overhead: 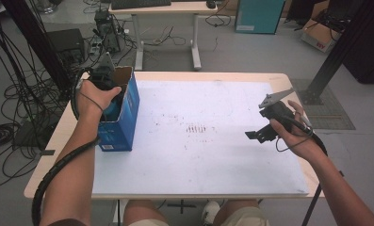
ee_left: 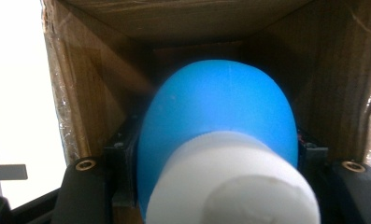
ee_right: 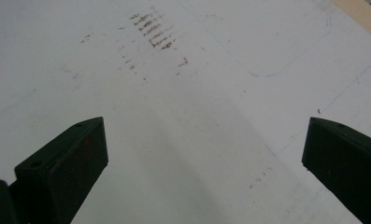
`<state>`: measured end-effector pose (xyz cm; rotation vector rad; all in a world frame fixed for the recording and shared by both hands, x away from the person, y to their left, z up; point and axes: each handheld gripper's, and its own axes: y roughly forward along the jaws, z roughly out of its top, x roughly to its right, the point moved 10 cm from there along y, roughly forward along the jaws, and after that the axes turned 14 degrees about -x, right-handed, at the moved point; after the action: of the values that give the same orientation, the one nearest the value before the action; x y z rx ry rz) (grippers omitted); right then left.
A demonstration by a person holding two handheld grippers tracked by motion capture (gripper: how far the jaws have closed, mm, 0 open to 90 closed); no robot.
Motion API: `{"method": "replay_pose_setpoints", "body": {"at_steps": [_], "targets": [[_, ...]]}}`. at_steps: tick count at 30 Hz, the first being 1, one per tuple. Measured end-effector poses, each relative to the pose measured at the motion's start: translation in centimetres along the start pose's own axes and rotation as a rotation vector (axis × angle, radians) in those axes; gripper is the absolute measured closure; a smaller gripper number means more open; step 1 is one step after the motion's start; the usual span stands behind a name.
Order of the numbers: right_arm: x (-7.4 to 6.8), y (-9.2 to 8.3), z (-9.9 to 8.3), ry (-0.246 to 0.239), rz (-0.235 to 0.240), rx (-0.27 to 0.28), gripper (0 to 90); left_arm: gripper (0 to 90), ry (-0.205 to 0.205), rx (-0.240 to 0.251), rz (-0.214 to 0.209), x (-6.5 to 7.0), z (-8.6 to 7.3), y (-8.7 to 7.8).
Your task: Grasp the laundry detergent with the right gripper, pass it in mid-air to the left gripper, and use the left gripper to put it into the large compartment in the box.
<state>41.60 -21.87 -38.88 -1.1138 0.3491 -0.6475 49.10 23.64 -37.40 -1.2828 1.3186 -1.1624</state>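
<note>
**Bottle held inside the box**

Bottle (ee_left: 218,135), blue with a white cap (ee_left: 234,182), sits between the jaws of the left gripper (overhead: 104,82), which are clamped on its sides just below the cap. In the left gripper view the cap points back toward the camera and the blue body reaches forward into the brown cardboard inside of the box (overhead: 123,110). From the high view, the left gripper is pushed into the open top of that blue box, which stands upright near the left edge of the worktop (overhead: 199,160).

Well to the right of the box, the right gripper (overhead: 262,132) hangs above the white sheet (ee_right: 183,116) near the worktop's right edge. Its jaws stand wide apart with nothing between them. A patch of brown smudges (ee_right: 150,30) marks the sheet between the box and the right gripper.
</note>
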Motion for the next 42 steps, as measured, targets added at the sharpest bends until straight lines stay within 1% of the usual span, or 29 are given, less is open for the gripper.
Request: {"method": "replay_pose_setpoints", "body": {"at_steps": [4, 7, 8, 9, 11, 12, 13, 15, 18, 21, 22, 23, 28, 30, 32, 34, 37, 42], "targets": [[0.0, -0.1, 0.2, -0.022, -0.013, -0.008, 0.0, 36.3, -0.004, 0.001, -0.008, -0.2, 0.0, 0.0], [0.0, -0.3, 0.3, -0.017, -0.014, -0.008, 0.0, 36.2, -0.006, 0.002, -0.012, -0.3, 0.0, 0.0], [0.0, -0.3, 0.4, -0.027, -0.016, -0.006, 0.0, 36.2, -0.006, 0.003, -0.012, -0.3, 0.0, 0.0], [0.0, -0.4, 0.4, -0.021, -0.015, -0.008, 0.0, 36.2, -0.006, 0.003, -0.012, -0.2, 0.0, 0.0], [0.0, -0.4, 0.5, -0.031, -0.016, -0.007, 0.0, 36.2, -0.005, 0.001, -0.011, -0.2, 0.0, 0.0], [0.0, -0.4, 0.5, -0.026, -0.016, -0.009, 0.0, 36.2, -0.004, 0.001, -0.010, -0.2, 0.0, 0.0], [0.0, -0.4, 0.6, -0.035, -0.017, -0.008, 0.0, 36.2, -0.003, 0.001, -0.009, -0.1, 0.0, 0.0], [0.0, -0.5, 0.7, -0.033, -0.021, -0.008, 0.0, 36.2, -0.004, 0.002, -0.009, -0.1, 0.0, 0.0], [0.1, -0.6, 0.7, -0.043, -0.023, -0.005, 0.0, 36.1, -0.005, 0.000, -0.009, -0.1, 0.0, 0.0], [0.1, -0.6, 0.7, -0.049, -0.024, -0.008, 0.0, 36.0, -0.007, 0.001, -0.018, 0.0, 0.1, 0.1], [0.0, -0.7, 0.7, -0.043, -0.024, -0.010, 0.0, 35.9, -0.007, -0.001, -0.020, 0.1, 0.0, 0.1], [0.1, -0.7, 0.8, -0.052, -0.024, -0.008, 0.0, 35.9, -0.008, 0.000, -0.018, 0.1, 0.0, 0.1], [0.2, -1.0, 0.9, -0.044, -0.033, -0.003, 0.0, 36.0, -0.002, -0.005, -0.008, 0.2, 0.1, 0.1], [0.2, -1.1, 1.0, -0.049, -0.034, -0.001, 0.0, 36.0, 0.001, -0.005, -0.005, 0.3, 0.1, 0.1], [0.2, -1.1, 1.0, -0.042, -0.034, -0.001, 0.0, 36.0, 0.002, -0.006, -0.006, 0.4, 0.1, 0.2], [0.2, -1.1, 0.9, -0.049, -0.034, -0.002, 0.0, 36.0, 0.003, -0.005, -0.005, 0.4, 0.1, 0.2], [0.2, -1.0, 0.8, -0.047, -0.035, -0.008, 0.0, 36.0, 0.004, -0.004, -0.004, 0.4, 0.1, 0.2], [0.2, -1.1, 0.8, -0.046, -0.034, -0.003, 0.0, 36.0, 0.007, -0.005, 0.000, 0.5, 0.1, 0.2]]}}
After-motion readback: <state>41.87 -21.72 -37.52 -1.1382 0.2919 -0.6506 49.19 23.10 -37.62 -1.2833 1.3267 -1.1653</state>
